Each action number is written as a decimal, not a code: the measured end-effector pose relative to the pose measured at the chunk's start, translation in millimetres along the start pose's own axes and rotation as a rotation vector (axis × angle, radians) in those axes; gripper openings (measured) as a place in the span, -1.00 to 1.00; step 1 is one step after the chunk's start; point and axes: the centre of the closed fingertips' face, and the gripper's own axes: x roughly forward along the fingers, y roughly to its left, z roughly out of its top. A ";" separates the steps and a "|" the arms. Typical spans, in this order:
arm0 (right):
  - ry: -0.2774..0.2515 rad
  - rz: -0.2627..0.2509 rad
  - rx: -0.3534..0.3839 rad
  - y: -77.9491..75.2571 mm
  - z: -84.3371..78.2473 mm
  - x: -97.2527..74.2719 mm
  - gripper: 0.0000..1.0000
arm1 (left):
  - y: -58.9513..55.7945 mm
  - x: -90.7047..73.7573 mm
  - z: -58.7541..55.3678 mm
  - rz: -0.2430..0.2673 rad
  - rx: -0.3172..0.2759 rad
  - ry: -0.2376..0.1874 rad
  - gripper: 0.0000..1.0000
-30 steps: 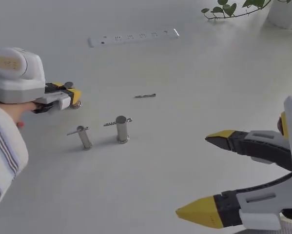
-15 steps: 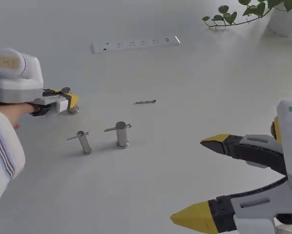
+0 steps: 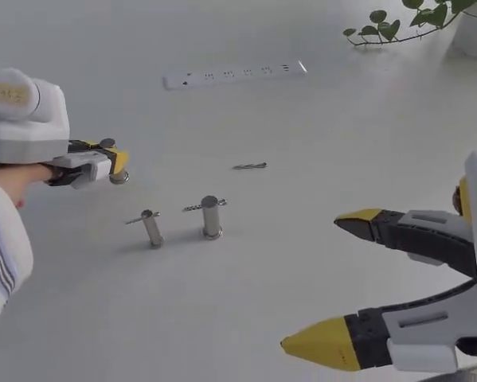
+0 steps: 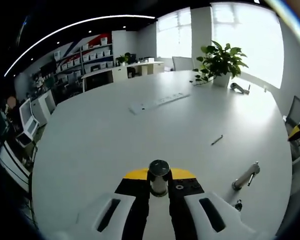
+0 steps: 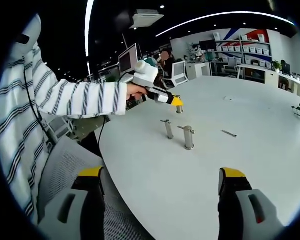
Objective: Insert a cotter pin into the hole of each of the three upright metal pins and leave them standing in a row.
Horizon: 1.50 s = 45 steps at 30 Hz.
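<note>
My left gripper (image 4: 159,179) is clamped on a metal pin (image 4: 159,167), right gripper (image 3: 311,282) is wide open and empty. Cotter pin (image 4: 217,140) lies ahead-right of the left one.

Left gripper (image 3: 117,163) clamps a metal pin (image 4: 159,174), while right gripper (image 3: 314,280) hangs spread wide.
</note>
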 end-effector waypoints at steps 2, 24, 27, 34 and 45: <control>-0.007 0.002 -0.002 1.6 1.1 0.2 0.88 | 0.4 -6.8 4.1 0.001 0.005 -0.008 -0.81; -0.011 0.018 -0.054 3.8 4.1 0.0 0.88 | -39.0 -66.1 17.0 -0.028 0.056 -0.022 -0.81; -0.009 0.018 -0.059 3.5 4.5 -0.1 0.88 | -45.9 -72.3 21.2 -0.039 0.074 -0.027 -0.81; -0.008 0.012 -0.064 0.7 5.6 -0.9 0.88 | -70.0 -87.9 29.5 -0.068 0.084 -0.039 -0.81; -0.009 0.004 -0.059 -0.7 4.3 -3.2 0.88 | -97.6 -92.1 27.5 -0.117 0.074 -0.047 -0.81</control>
